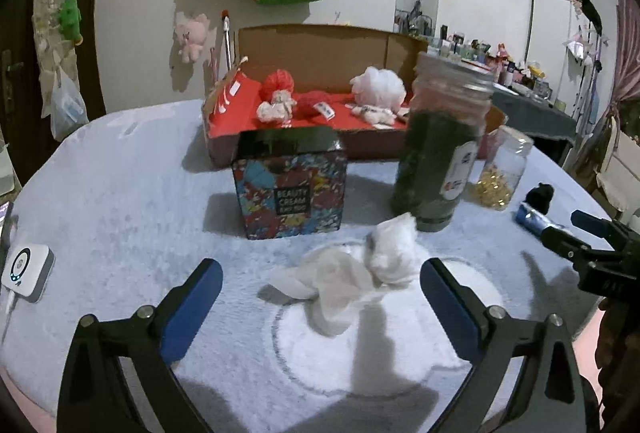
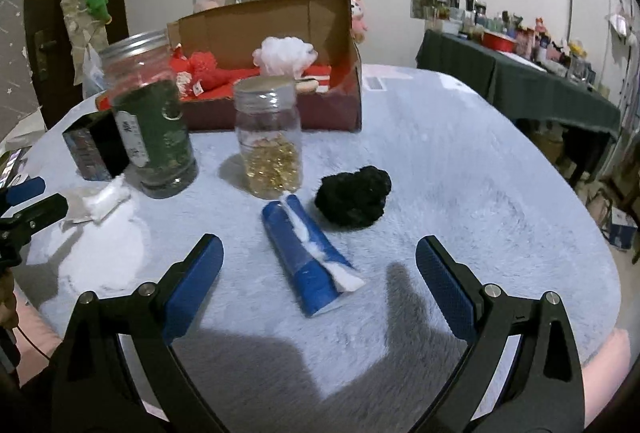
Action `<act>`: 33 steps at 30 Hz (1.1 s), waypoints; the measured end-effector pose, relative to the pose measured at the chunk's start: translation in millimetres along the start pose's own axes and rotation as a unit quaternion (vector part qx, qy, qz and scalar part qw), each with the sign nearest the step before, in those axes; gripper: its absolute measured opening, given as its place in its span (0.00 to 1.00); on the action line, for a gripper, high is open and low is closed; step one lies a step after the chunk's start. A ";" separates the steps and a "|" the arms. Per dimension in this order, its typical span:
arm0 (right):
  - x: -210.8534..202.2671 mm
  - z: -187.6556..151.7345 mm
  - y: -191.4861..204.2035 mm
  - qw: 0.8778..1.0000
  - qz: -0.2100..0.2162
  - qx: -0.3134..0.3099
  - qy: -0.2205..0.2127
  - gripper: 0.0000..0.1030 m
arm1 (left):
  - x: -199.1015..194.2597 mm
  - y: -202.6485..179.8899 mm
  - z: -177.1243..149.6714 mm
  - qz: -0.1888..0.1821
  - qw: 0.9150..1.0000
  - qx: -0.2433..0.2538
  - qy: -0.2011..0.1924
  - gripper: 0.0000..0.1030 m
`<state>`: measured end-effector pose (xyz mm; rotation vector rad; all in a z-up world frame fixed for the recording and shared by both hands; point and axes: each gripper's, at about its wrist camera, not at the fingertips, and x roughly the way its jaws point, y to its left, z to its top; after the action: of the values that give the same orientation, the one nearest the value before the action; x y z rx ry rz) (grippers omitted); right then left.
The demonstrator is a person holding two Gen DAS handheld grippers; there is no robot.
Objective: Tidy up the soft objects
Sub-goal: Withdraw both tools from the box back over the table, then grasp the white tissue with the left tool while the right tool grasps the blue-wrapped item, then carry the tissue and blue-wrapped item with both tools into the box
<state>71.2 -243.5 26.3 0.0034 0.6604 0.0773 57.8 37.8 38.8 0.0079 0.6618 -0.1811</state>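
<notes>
Left gripper (image 1: 322,299): hanging spread, flanking white cloth (image 1: 352,273) at centre.
Right gripper (image 2: 320,273): hanging spread around blue roll (image 2: 306,257).
Room: bare table (image 2: 460,161) lying right of frame.

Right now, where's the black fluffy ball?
On the table, right side: in the right wrist view the black fluffy ball lies just right of the blue roll, in front of the small jar.

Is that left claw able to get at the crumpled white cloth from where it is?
Probably yes: the left claw is open, the white cloth lies between its fingers, nothing in between.
</notes>
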 end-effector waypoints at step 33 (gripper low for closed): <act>-12.7 9.4 43.1 0.990 0.137 -0.012 -0.026 0.21 | -13.6 -10.9 11.3 -0.097 0.995 0.002 0.009 0.19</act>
<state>63.9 -201.3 42.7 0.0721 0.6034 0.3489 52.3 28.7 56.6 -0.0510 0.6792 -0.3696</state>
